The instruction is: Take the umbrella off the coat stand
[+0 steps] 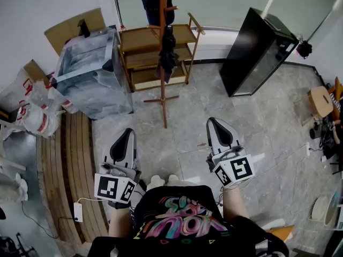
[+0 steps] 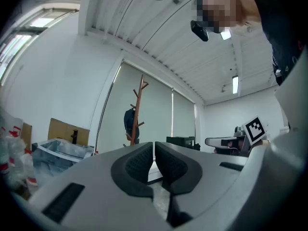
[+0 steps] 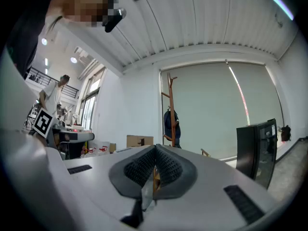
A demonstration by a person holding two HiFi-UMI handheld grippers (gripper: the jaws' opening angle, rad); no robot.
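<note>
In the head view the coat stand rises at twelve o'clock with the dark umbrella hanging against its pole, the left gripper at seven and the right gripper at five; the left gripper view shows its jaws closed on nothing, and the right gripper view shows the same.

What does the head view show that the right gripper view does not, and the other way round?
Only the head view: the coat stand's foot, the plastic-wrapped bundle and the wearer's printed shirt. Only the right gripper view: the ceiling and a person standing far off at the left. Both: the coat stand, the dark things hanging on it, and the black cabinet.
</note>
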